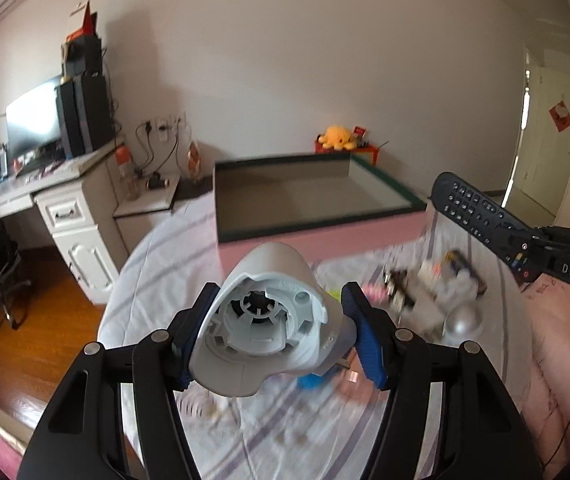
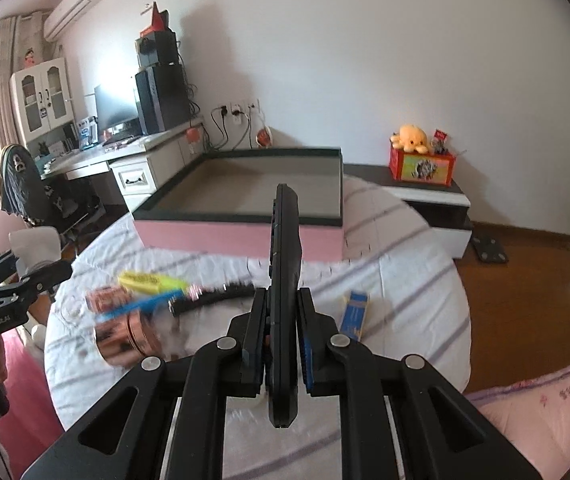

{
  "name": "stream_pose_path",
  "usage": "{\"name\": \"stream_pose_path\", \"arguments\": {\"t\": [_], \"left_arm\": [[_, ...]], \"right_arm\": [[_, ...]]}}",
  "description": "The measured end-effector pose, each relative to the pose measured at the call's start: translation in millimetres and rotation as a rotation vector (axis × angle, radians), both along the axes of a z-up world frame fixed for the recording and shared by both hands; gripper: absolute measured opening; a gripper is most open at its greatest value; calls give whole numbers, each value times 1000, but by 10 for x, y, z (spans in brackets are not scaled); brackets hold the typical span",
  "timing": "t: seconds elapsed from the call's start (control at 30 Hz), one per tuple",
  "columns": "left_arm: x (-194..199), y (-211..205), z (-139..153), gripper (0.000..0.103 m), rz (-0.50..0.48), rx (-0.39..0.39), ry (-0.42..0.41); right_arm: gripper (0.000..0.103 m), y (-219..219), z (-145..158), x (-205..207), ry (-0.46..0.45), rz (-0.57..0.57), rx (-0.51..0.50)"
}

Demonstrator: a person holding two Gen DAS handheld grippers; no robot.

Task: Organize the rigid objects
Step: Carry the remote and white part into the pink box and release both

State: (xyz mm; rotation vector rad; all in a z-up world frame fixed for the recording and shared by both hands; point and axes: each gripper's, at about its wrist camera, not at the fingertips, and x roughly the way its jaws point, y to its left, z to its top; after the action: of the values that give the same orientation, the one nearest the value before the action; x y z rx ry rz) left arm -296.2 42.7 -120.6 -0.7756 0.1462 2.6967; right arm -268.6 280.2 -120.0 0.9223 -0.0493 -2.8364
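Two things are up off the bed: left gripper point(image 1: 275, 334) jaws clamp a light, slippery grey plastic housing point(image 1: 269, 320); right gripper point(image 2: 281, 344) pinches the stiff remote control point(image 2: 283, 248) low down, pink box point(image 2: 241, 236) ahead.

Left tool point(image 1: 273, 332): clamped on a grey plastic housing point(image 1: 269, 320)
Right tool point(image 1: 541, 252): holds a black remote control point(image 1: 481, 216)
Behind: pink box point(image 1: 317, 236) on bed point(image 1: 157, 264)
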Motion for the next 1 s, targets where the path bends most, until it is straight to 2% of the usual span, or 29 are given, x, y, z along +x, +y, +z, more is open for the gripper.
{"name": "stream_pose_path", "arguments": {"t": [0.27, 0.43, 0.7, 1.0], "left_arm": [[-597, 171, 333, 63, -53, -3, 46], [-1186, 217, 407, 63, -74, -12, 26], [-1993, 423, 203, 63, -76, -27, -73], [-2457, 550, -138, 63, -25, -88, -133]], "right_arm": [[13, -54, 282, -363, 47, 38, -3], [13, -124, 382, -741, 52, 63, 9], [13, -291, 307, -1485, -7, 116, 42], [13, -445, -58, -2062, -104, 158, 75]]}}
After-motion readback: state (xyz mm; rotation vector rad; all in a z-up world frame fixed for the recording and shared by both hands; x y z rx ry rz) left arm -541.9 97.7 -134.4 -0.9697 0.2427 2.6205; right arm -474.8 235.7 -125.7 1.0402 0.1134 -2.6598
